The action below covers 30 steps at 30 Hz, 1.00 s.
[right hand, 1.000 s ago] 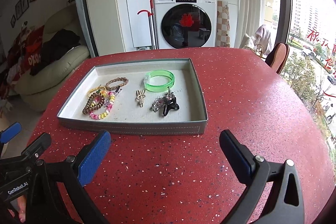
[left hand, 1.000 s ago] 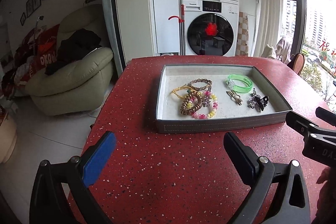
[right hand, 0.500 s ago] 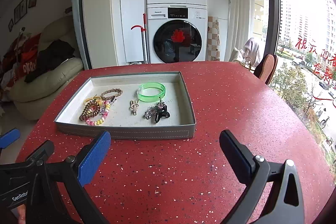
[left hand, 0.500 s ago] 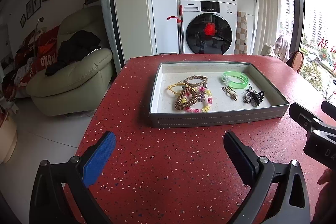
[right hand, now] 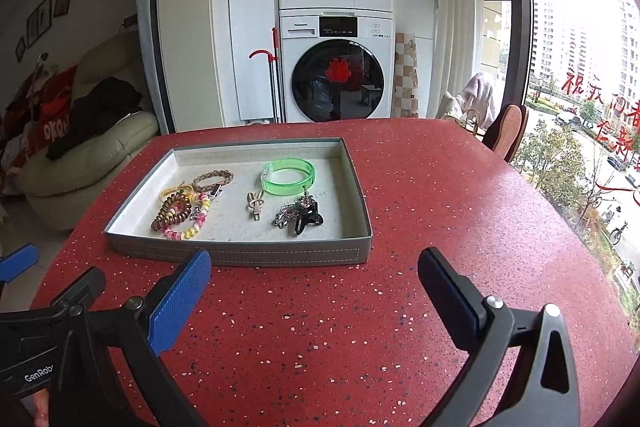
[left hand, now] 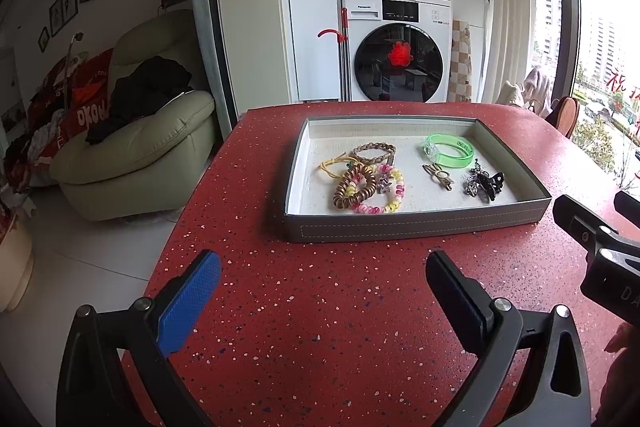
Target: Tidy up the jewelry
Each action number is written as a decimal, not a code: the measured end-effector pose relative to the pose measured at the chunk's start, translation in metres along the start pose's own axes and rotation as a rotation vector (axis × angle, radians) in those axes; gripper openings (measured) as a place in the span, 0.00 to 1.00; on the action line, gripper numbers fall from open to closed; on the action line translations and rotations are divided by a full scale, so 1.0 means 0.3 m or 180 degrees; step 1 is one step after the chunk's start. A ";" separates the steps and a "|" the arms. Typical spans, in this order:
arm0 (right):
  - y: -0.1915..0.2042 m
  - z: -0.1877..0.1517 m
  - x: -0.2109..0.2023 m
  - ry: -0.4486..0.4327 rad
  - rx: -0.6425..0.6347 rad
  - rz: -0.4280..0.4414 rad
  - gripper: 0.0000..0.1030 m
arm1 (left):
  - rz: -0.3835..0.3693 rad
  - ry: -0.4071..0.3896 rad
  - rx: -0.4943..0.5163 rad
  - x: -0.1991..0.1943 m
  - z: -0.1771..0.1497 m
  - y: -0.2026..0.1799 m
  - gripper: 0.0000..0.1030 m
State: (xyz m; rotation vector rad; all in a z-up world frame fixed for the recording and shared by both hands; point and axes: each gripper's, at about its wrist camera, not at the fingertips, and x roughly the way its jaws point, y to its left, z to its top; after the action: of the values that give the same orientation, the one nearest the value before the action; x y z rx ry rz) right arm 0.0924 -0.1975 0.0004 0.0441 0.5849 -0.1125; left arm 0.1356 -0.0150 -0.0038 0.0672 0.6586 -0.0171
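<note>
A grey tray (left hand: 416,225) (right hand: 240,253) sits on the red speckled table (left hand: 320,327). In it lie a green bangle (left hand: 449,150) (right hand: 288,175), a braided band (left hand: 374,151), a brown coil hair tie (left hand: 354,186) (right hand: 171,211), a pink and yellow bead bracelet (left hand: 390,201), a gold clip (left hand: 439,175) (right hand: 256,205) and a black claw clip (left hand: 486,183) (right hand: 304,217). My left gripper (left hand: 323,281) is open and empty, short of the tray's near wall. My right gripper (right hand: 314,277) is open and empty, near the tray's front right corner.
The table's left edge drops to a white floor (left hand: 88,267) with a cream armchair (left hand: 132,151). Stacked washing machines (right hand: 336,67) stand behind. A chair back (right hand: 508,131) rises at the far right by the window. The right gripper's body shows in the left wrist view (left hand: 600,251).
Both cameras have tilted up and drawn back a little, so the tray sits lower and farther in view. Both grippers stay open and empty. Nothing in the tray has moved.
</note>
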 end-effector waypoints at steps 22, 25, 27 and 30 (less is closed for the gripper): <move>0.013 0.007 0.000 -0.0009 -0.0031 0.0018 1.00 | -0.0014 0.0010 -0.0014 0.002 0.006 0.001 1.00; 0.013 0.007 0.001 -0.0001 -0.0024 0.0022 1.00 | -0.0016 0.0015 -0.0006 0.001 0.004 -0.001 1.00; 0.013 0.008 0.001 0.0000 -0.0020 0.0021 1.00 | -0.0018 0.0019 -0.0008 0.002 0.005 -0.001 1.00; 0.010 0.008 0.001 0.0002 -0.0011 0.0022 1.00 | -0.0019 0.0028 -0.0010 0.003 0.003 -0.003 1.00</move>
State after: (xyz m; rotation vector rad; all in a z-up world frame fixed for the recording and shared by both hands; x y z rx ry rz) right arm 0.0945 -0.1948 0.0024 0.0430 0.5855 -0.1047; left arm 0.1369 -0.0161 -0.0036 0.0623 0.6677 -0.0214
